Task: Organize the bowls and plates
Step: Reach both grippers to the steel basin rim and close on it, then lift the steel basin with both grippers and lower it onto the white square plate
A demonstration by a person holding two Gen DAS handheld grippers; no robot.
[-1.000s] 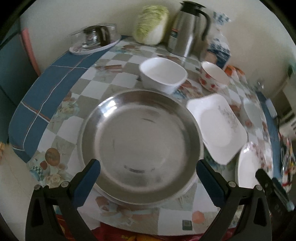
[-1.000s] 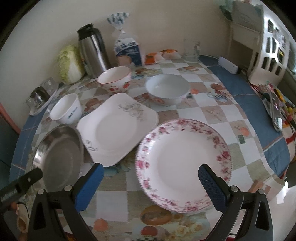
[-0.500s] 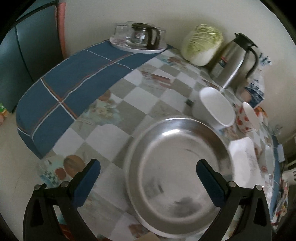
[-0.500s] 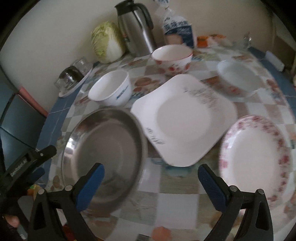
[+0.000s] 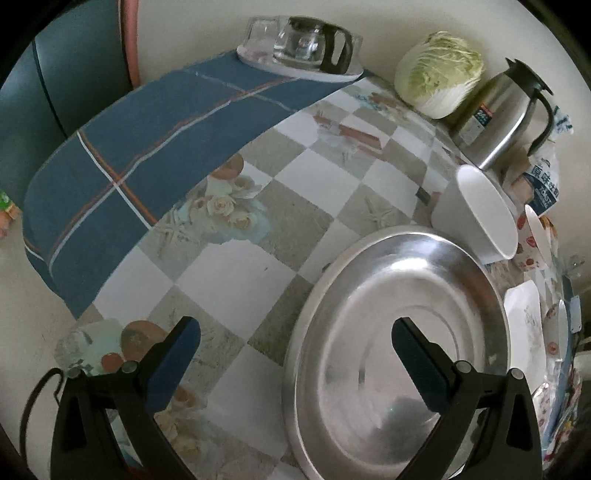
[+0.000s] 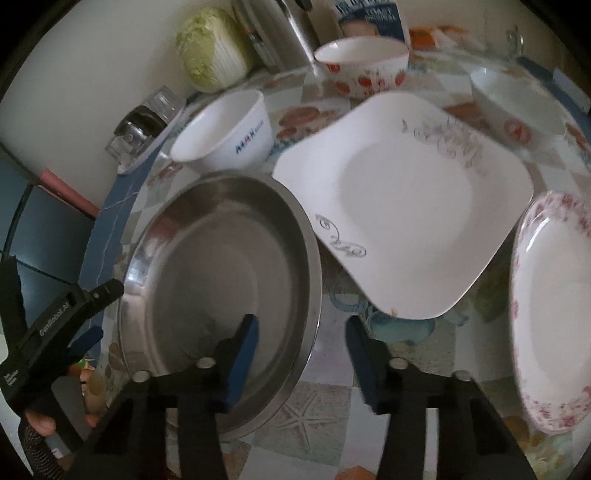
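A wide steel plate [image 5: 399, 332] [image 6: 221, 280] lies on the checked tablecloth. My left gripper [image 5: 295, 343] [image 6: 103, 314] is open astride the plate's left rim, with one finger over the cloth and the other over the steel. At the opposite rim my right gripper [image 6: 301, 341] has its jaws closing. One blue pad is inside the plate, the other outside, and neither presses on the rim. A white square plate [image 6: 406, 206], a rose-rimmed round plate [image 6: 554, 314], a white bowl [image 6: 229, 129] [image 5: 480, 214], a red-patterned bowl [image 6: 365, 66] and another white bowl [image 6: 517, 103] stand nearby.
Along the wall stand a cabbage [image 5: 439, 70], a steel thermos jug [image 5: 506, 118], a bread bag [image 6: 369, 14] and a glass pot on a tray [image 5: 310, 48]. A blue cloth [image 5: 129, 155] hangs over the table's left edge. A hand [image 6: 40, 424] holds the left gripper.
Both grippers came down to the steel plate. The right one swung left from the rose-rimmed plate to the steel rim and narrowed its jaws. The left one shifted to the plate's left rim.
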